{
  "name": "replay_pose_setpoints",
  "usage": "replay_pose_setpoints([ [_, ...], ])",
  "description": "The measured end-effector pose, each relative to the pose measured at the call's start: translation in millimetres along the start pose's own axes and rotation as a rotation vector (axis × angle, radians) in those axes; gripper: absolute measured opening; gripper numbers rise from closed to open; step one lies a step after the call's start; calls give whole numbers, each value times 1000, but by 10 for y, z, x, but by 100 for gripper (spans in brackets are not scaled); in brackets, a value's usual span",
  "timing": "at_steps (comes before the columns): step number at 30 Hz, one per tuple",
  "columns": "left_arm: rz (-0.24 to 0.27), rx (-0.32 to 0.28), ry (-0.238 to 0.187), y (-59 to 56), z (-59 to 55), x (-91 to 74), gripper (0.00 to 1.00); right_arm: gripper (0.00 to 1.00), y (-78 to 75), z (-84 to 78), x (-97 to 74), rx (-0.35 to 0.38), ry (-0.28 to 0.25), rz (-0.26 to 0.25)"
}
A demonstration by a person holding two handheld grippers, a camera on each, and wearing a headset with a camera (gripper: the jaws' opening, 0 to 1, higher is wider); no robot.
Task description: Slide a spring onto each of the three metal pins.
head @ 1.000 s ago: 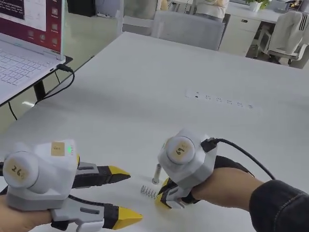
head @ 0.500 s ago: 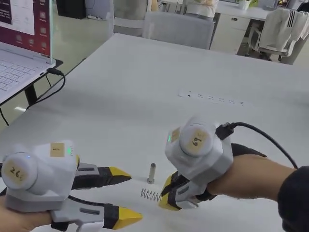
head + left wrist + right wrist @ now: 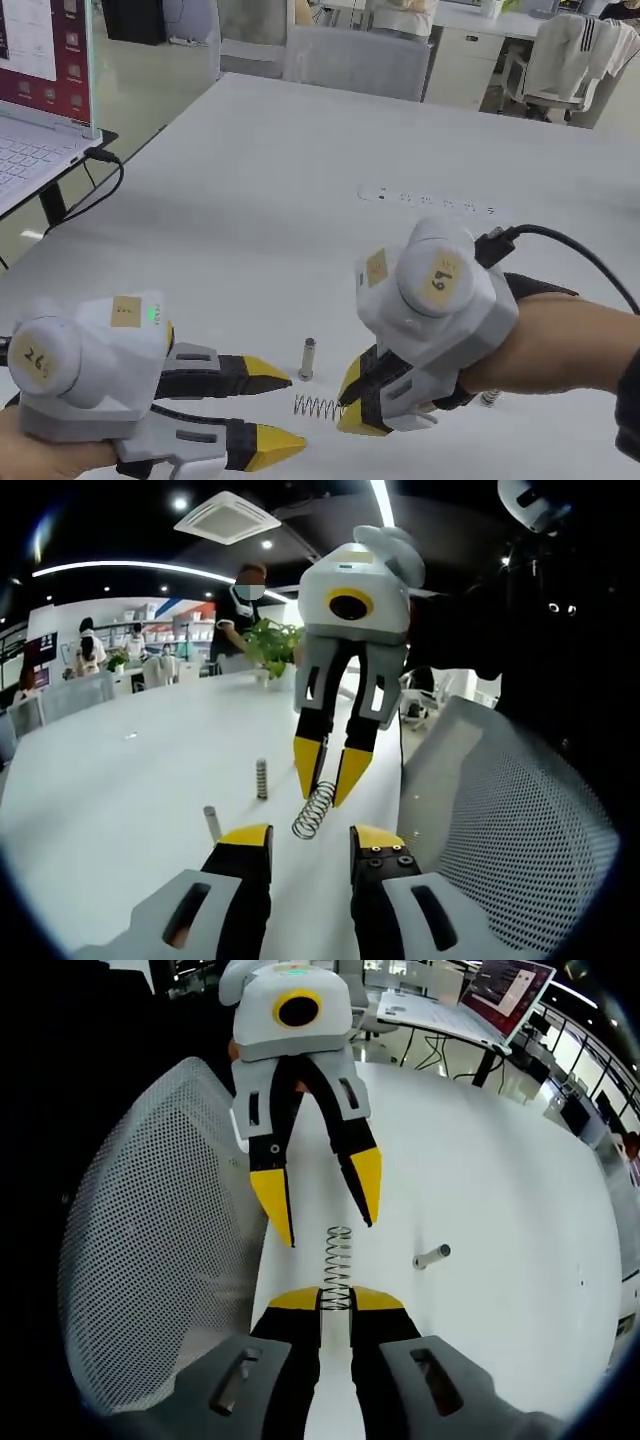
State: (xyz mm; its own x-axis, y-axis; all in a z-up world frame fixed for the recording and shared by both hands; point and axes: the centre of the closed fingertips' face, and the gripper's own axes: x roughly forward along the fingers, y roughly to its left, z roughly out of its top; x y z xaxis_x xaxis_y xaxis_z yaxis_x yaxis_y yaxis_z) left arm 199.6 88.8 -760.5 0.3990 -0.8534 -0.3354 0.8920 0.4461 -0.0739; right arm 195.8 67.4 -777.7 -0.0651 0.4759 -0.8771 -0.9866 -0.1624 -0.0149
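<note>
**Wire spring pinched at one end, bare pin beside it**

The white counter (image 3: 300, 200) carried the work near its front edge. The left claw (image 3: 292, 410) stood released, jaws well apart, gripping nothing and aimed at the right claw (image 3: 347, 405). The right claw was clenched on one end of the spring (image 3: 317, 406). The rest of the coil stuck out free towards the left claw, low over the counter.

A bare pin (image 3: 307, 358) stood upright just beside the spring. In the left gripper view a far pin (image 3: 262, 778) seemed to wear a coil already, though it was too small to be sure.

The spring looked light, thin and bendy, likely to flex or flick away if squeezed mid-coil. Holding it at the very end probably suited it best, leaving its bore open for the pin.
</note>
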Motion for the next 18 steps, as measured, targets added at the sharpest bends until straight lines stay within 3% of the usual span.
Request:
replay_pose_setpoints([
  [11, -32, 16, -15, -62, 56, 32, 9, 8, 48, 57, -19, -47, -13, 13],
  [18, -36, 18, -15, -68, 58, 32, 7, 8, 73, 108, -32, -70, -27, 16],
])
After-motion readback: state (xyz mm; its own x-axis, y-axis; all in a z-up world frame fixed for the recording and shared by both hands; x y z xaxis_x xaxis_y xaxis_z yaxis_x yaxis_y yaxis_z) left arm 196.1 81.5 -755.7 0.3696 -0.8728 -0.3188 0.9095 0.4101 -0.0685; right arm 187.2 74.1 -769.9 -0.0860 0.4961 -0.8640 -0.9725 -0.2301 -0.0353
